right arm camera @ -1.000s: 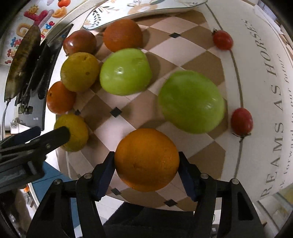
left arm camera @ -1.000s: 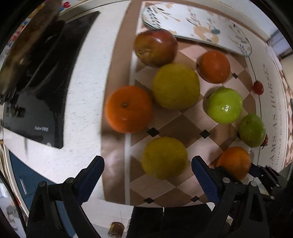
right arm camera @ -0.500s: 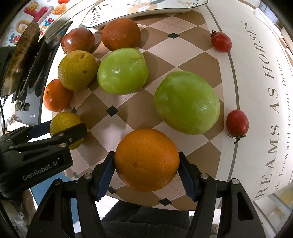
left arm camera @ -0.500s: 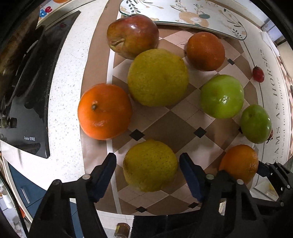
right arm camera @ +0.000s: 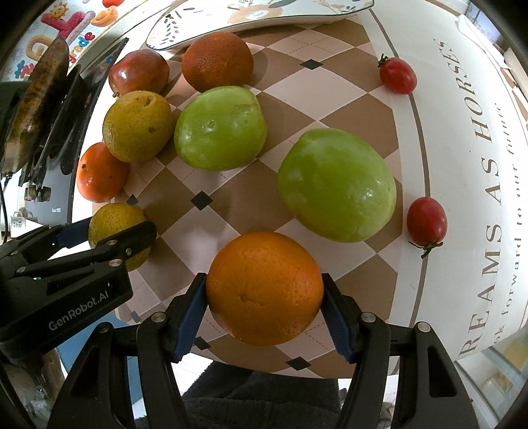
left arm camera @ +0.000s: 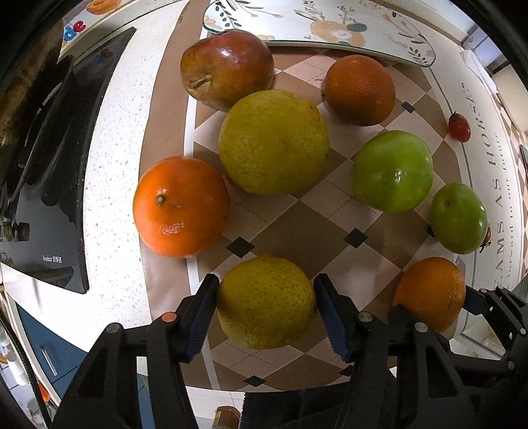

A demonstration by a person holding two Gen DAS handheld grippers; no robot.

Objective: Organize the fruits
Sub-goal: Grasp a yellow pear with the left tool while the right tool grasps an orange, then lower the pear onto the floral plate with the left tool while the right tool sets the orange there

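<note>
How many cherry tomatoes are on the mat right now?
2. One cherry tomato lies at the far right edge of the checkered area; the other tomato lies nearer, just right of the big green fruit. None looks hidden.

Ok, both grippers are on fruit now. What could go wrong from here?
The left gripper is closing on the yellow-green citrus near the mat's front edge; a slip could send it off. The right gripper holds the orange beside the green fruit, so lifting may nudge that toward the cherry tomato.

Eight fruits (left arm camera: pixel 274 142) lie spread on the mat (left arm camera: pixel 297 227), plate (left arm camera: pixel 316 23) behind them, stove (left arm camera: pixel 43 184) left.
</note>
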